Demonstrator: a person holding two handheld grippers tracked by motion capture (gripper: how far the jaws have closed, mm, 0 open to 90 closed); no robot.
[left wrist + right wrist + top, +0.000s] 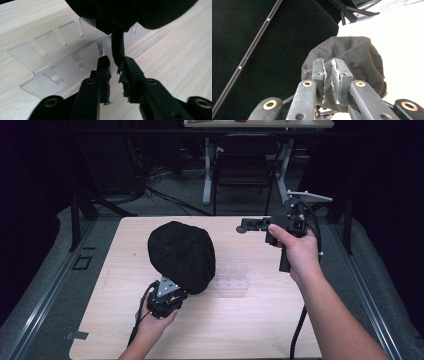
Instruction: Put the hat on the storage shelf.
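A black cap (182,255) is seen on the table (260,320), draped over a clear slotted rack (57,57) (its slots are plain in the left gripper view). The left claw (115,65) stands slightly open astride the cap's strap (117,47), pads not pressing. The right claw (250,225), raised well apart, holds nothing, nearly closed.

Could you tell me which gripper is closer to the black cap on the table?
Left. The left gripper sits at the black cap's near edge, jaws either side of its strap; the right gripper hangs beyond it, apart.
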